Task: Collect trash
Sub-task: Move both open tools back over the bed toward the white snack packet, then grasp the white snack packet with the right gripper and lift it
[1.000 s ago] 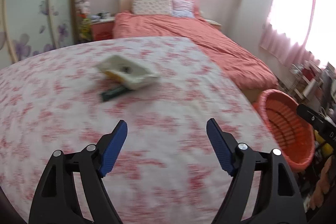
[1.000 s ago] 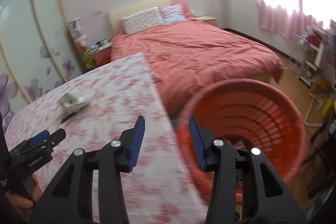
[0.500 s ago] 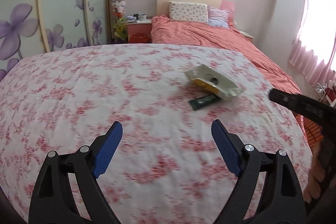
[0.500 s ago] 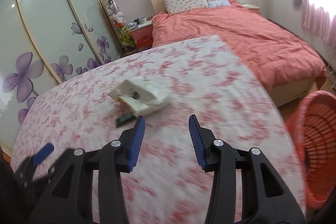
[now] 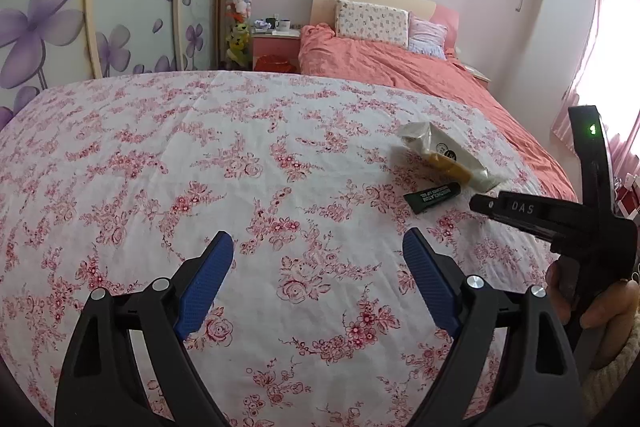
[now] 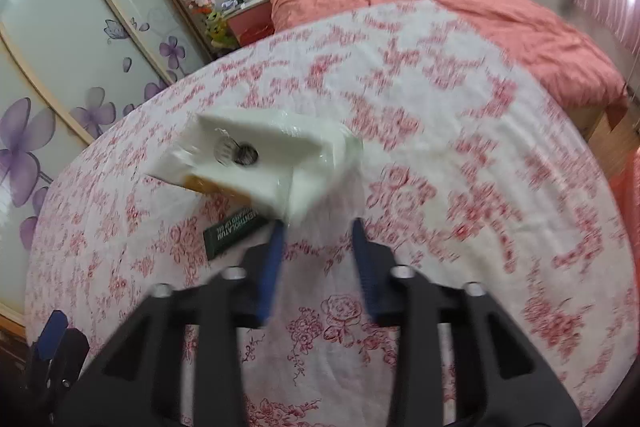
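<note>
A white plastic wrapper with something yellow inside lies on the floral tablecloth. A dark green Mentholatum packet rests against its near side. My right gripper is right at the wrapper's near corner. Its jaws are closing, and the corner sits at the left fingertip without being visibly pinched. My left gripper stands wide open over bare cloth with nothing between its fingers. From there the wrapper and the green packet lie ahead to the right.
A bed with a coral cover stands beyond the table, with a nightstand and a flowered wardrobe to its left. A blurred orange shape, possibly the basket, shows past the table's right edge. A hand holds the right gripper.
The right gripper swung from over the orange basket across the table to the white wrapper, and its jaws narrowed. The left gripper turned left, so the trash now lies to its right.
</note>
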{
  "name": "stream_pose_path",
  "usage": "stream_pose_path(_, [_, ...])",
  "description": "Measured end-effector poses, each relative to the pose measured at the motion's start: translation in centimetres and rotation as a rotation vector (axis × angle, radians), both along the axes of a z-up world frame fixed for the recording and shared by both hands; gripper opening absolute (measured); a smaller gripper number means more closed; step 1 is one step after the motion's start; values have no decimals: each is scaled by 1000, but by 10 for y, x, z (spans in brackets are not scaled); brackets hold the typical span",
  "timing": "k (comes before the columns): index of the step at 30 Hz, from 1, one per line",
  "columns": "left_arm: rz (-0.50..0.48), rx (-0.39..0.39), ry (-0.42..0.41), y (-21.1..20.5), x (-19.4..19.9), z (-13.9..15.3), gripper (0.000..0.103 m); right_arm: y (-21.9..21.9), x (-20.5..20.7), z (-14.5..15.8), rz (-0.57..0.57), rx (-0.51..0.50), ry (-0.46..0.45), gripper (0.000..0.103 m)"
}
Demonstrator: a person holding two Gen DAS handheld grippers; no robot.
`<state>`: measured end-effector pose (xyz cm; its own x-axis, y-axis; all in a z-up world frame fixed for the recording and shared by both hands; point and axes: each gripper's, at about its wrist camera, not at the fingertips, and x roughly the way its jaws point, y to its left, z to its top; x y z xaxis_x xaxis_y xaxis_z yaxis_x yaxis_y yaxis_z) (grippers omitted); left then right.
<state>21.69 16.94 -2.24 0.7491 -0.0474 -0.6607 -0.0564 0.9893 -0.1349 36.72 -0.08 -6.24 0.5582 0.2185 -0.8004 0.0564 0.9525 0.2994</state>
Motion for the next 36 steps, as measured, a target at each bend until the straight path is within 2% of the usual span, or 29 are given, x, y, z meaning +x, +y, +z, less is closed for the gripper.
stream_pose_path(1, [0, -3, 2, 0, 0, -1, 86, 0, 0, -1, -1, 0, -3, 10])
stream_pose_path(3, [1, -8, 5, 1, 0, -2, 86, 2, -1, -2, 0, -7, -8, 4])
stream_pose_path(6, [-1, -10, 6, 0, 1, -3, 86, 0, -5, 0, 0, 1, -23, 3])
stream_pose_path(9, [-6, -10, 5, 0, 1, -3, 86, -6, -16, 9, -5, -23, -63, 12])
stream_pose_path(10, [-7, -10, 5, 0, 1, -3, 86, -7, -20, 12, -2, -27, -78, 24])
stream_pose_path(12, [-10, -13, 8, 0, 1, -4, 86, -8, -27, 18, 3, -28, -108, 36])
stream_pose_path(16, [-16, -15, 12, -2, 1, -5, 86, -7, -31, 29, 10, -15, -135, 38])
stream_pose_path(21, [-19, -19, 9, -5, -2, -4, 86, -2, -16, 31, -29, -18, -128, 38])
stream_pose_path(27, [-26, -19, 16, -8, -4, -5, 86, 0, 15, 11, -53, 3, -37, 38])
stream_pose_path(29, [-29, -19, 18, -9, -3, -5, 86, 0, 17, 6, -44, 30, -23, 31])
stream_pose_path(30, [-30, -20, 19, -9, -3, -6, 86, 0, 17, 4, -40, 35, -19, 23])
stream_pose_path(36, [-30, -27, 21, -10, -2, -6, 86, 0, 16, 4, -35, 34, -32, 10])
